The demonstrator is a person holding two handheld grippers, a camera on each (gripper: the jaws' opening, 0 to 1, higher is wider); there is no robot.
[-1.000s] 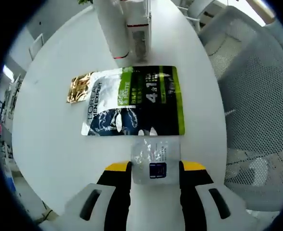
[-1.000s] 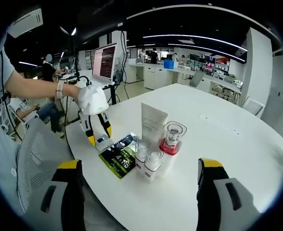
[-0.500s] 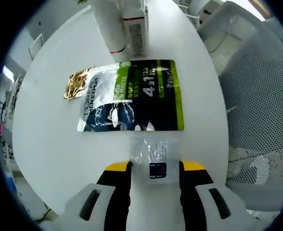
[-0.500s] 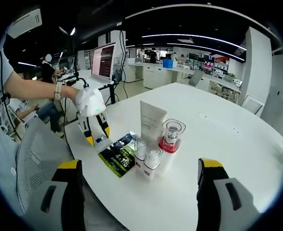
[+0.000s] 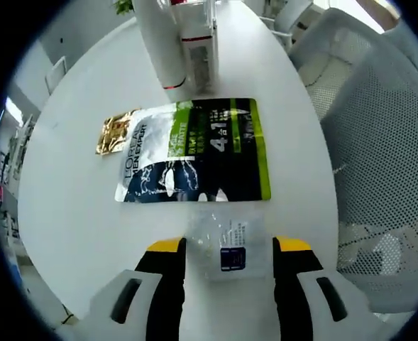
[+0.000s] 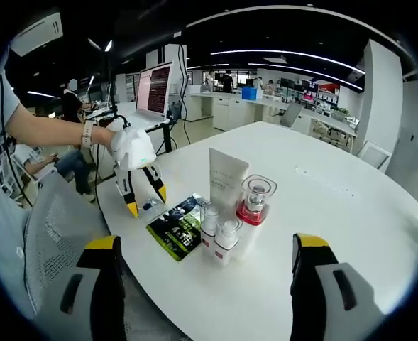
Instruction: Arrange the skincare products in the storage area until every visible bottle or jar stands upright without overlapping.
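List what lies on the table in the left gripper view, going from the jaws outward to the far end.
Small clear sachet → dark-and-green flat pouch → white tube standing upright at the far end.

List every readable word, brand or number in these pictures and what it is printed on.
"L'OREAL MEN EXPERT": flat green, white and dark sachet on the white table.
"4": same sachet; its other print is blurred.
Dark label on the clear small packet between the left gripper jaws: unreadable.
Monitor text: too small.
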